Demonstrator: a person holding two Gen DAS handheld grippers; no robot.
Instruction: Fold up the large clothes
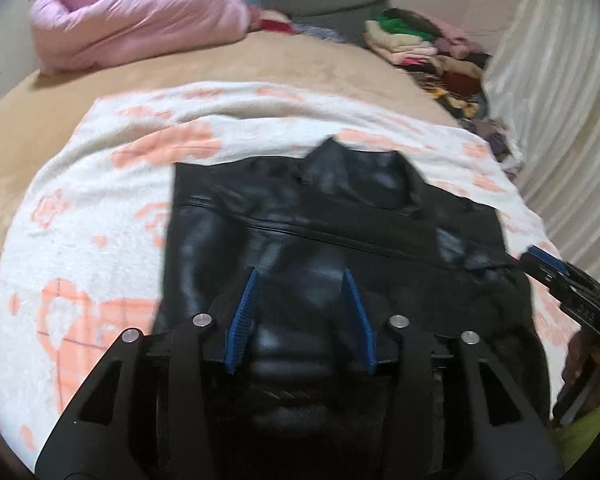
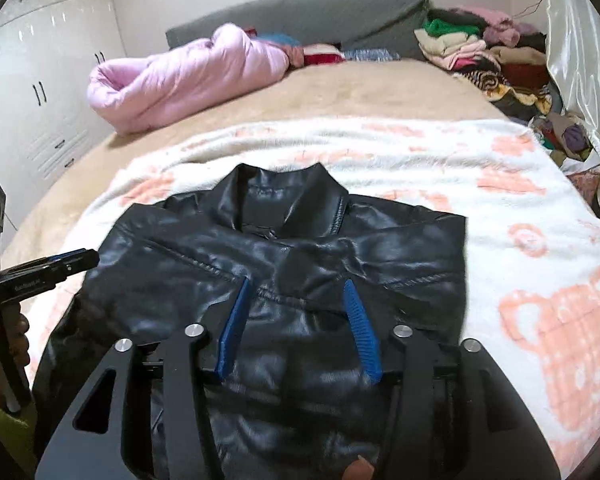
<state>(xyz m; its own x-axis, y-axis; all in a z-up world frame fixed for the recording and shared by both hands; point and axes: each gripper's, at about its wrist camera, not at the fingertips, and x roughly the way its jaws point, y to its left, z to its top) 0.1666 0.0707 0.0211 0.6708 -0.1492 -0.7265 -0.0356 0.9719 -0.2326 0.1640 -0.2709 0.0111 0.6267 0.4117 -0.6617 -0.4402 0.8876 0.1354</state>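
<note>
Jacket (image 2: pixel 268 280) collar is sharp only in right view; left gripper (image 1: pixel 300 276) and right gripper (image 2: pixel 296 286) hover spread, empty.

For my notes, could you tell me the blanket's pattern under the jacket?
White blanket with peach motifs, clearest from the right wrist.

Black leather jacket (image 2: pixel 284 264): hem hidden beneath gripper bodies in both views. Left wrist view motion-blurred; clothes pile (image 1: pixel 428 52) indistinct.

Bed (image 2: pixel 340 92): tan cover, grey headboard (image 2: pixel 300 16) at far edge.
Wardrobe (image 2: pixel 40 80): white doors, left wall.
Curtain (image 2: pixel 572 40): pale satin, right edge.
</note>
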